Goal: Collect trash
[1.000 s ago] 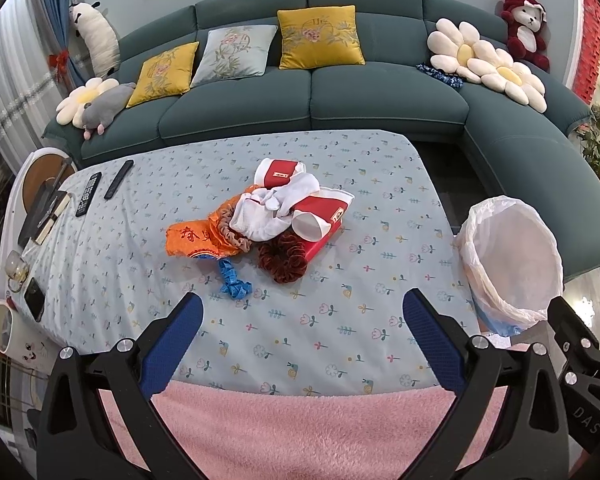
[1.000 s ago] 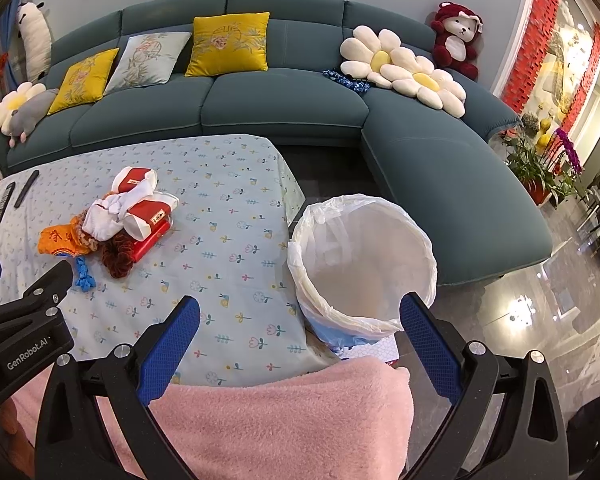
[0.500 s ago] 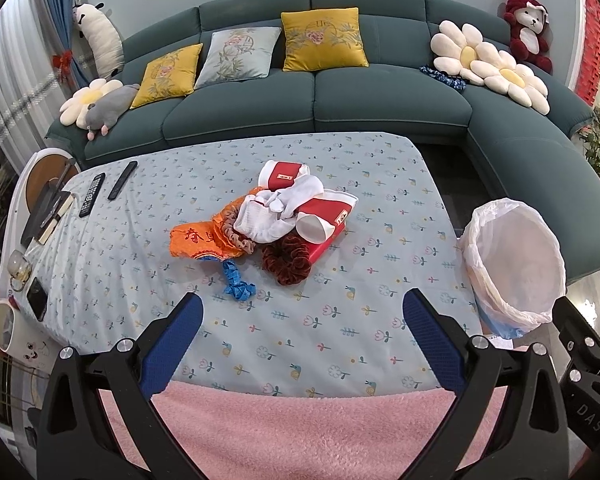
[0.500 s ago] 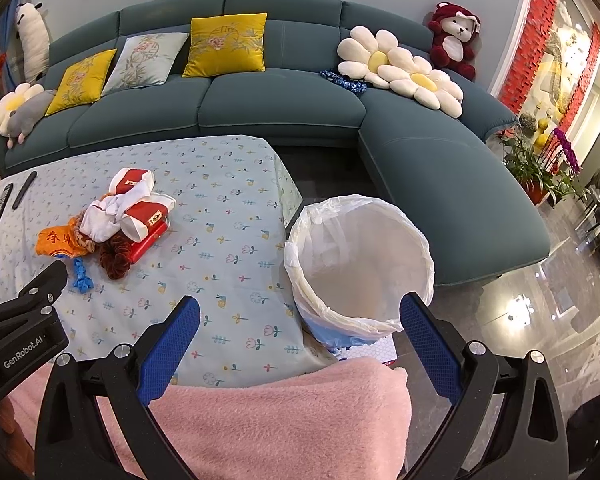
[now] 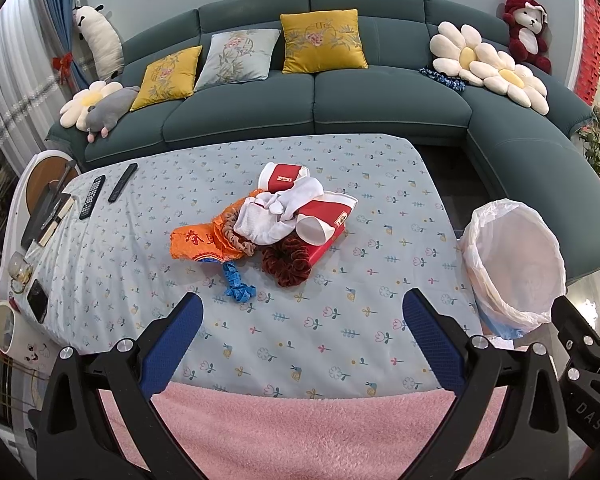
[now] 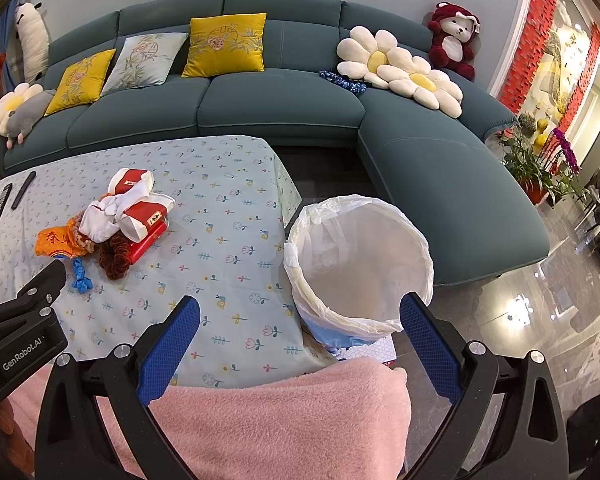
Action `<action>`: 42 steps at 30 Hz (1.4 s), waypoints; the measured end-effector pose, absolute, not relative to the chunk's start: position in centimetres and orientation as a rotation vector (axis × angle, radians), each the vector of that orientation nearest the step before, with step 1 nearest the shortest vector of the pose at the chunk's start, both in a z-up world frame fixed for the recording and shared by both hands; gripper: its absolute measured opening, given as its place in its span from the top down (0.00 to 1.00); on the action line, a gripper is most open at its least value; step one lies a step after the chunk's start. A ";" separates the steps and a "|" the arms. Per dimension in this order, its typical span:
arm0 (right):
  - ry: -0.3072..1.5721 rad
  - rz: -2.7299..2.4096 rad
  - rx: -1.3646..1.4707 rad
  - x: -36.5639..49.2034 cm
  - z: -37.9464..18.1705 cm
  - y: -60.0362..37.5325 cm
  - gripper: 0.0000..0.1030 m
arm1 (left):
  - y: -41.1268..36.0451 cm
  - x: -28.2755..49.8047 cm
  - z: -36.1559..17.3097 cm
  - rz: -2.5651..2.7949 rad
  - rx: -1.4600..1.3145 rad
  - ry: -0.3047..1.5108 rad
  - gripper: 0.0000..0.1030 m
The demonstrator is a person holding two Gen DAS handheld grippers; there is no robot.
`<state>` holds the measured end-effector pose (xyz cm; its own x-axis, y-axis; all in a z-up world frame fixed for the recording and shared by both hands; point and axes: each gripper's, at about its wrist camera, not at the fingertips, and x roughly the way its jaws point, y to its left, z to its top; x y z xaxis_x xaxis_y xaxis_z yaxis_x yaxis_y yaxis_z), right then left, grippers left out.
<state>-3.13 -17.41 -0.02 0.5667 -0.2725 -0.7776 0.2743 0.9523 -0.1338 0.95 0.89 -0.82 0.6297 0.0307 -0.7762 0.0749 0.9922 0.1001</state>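
So far nothing has been collected: both grippers hang above the near edge of the table (image 5: 380, 168) with their fingers spread wide and nothing between them. The left gripper (image 5: 302, 320) faces the heap of trash (image 5: 276, 224) in the middle of the flowered cloth, well apart from it. The right gripper (image 6: 300, 324) looks toward the bin (image 6: 360, 264), which stands on the floor just beside the table's right end, its white liner open and seemingly empty.

The heap is the awkward part. A white cloth (image 5: 280, 212) is draped over two red and white packs (image 5: 324, 220), an orange wrapper (image 5: 204, 240) pokes out on the left, a dark red frilly ring (image 5: 288, 260) leans against the front, and a blue scrap (image 5: 236, 284) lies a little apart, nearest the fingers. Because these overlap, a pinch at one piece will likely drag its neighbours, and something loose could slide off the table edge. Soft pieces may also slip from a shallow pinch on the way across. The bin's liner looks thin and slack, so a low carry could catch its rim and tip it. Two remotes (image 5: 100, 192) at the far left are not trash and should stay.
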 end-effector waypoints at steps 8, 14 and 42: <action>0.912 -0.321 -0.001 -3.1 0.0 -17.4 0.07 | 0.9 0.9 -0.8 -0.024 0.126 0.889 0.07; 0.911 -0.323 0.000 -3.1 0.0 -17.5 0.07 | 0.9 0.9 -0.8 -0.024 0.126 0.889 0.07; 0.908 -0.323 -0.005 -3.0 0.2 -17.5 0.07 | 0.8 1.1 -0.6 -0.024 0.121 0.890 0.07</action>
